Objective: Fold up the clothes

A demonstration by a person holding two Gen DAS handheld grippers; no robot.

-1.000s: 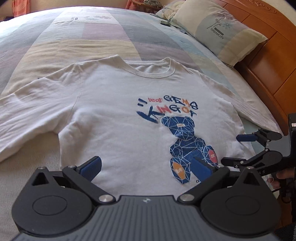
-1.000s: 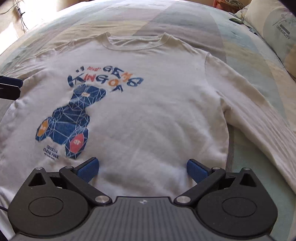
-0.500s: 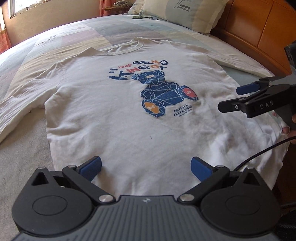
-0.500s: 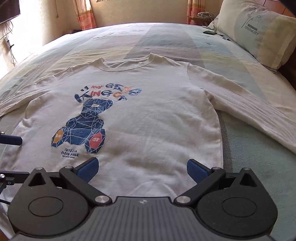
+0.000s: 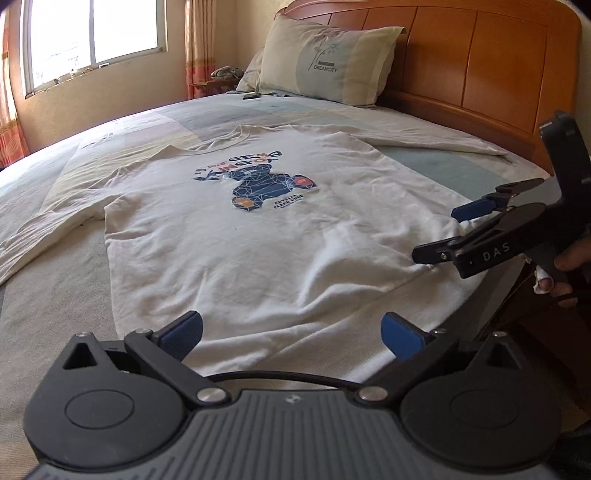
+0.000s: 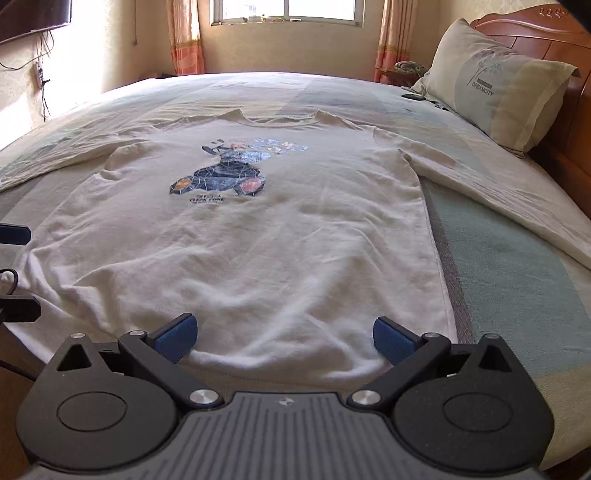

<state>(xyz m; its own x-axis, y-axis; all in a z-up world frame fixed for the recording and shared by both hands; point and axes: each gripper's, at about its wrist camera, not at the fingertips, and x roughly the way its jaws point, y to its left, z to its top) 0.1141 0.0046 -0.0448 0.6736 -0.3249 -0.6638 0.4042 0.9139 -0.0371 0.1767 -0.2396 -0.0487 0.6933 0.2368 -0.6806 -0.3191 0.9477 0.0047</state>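
Two grippers: my left gripper (image 5: pixel 291 334) and my right gripper (image 6: pixel 282 338) are both wide open, holding nothing.
Sweatshirt: the white sweatshirt (image 6: pixel 258 236) lies flat on the bed (image 6: pixel 517 266), hem by my fingers.
Pillow: the pillow (image 6: pixel 495 81) leans on the headboard.

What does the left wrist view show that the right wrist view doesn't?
Only the left wrist view shows the whole right gripper from the side, open at the shirt's hem corner, with the hand holding it. Only the right wrist view shows the wall-mounted screen and the right sleeve lying across the bed. Both show the white sweatshirt spread flat, the pillow and the window.
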